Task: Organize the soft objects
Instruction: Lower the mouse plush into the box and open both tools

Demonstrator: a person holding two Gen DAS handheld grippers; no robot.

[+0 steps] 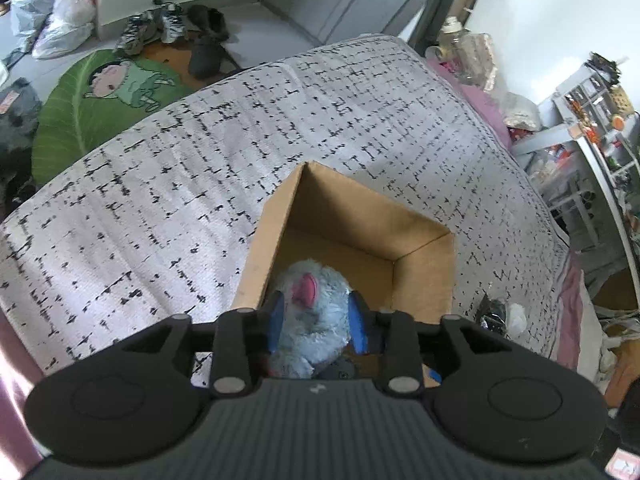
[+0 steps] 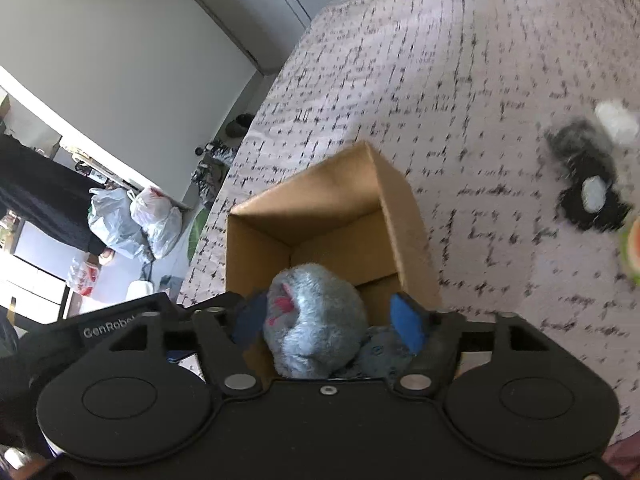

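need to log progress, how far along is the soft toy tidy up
Done: the blue plush is down inside the cardboard box. In hand: both tongs, left and right, sit around it; the right looks clear of it. Left: a black furry toy still lies on the bed cover.

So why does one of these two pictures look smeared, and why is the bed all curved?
Right wrist view: motion blur smears the bedspread and the dark plush toy, while the cardboard box stays fairly sharp. Left wrist view: crisp throughout, but the fisheye lens bows the bed's edge. Both: soft, even daylight.
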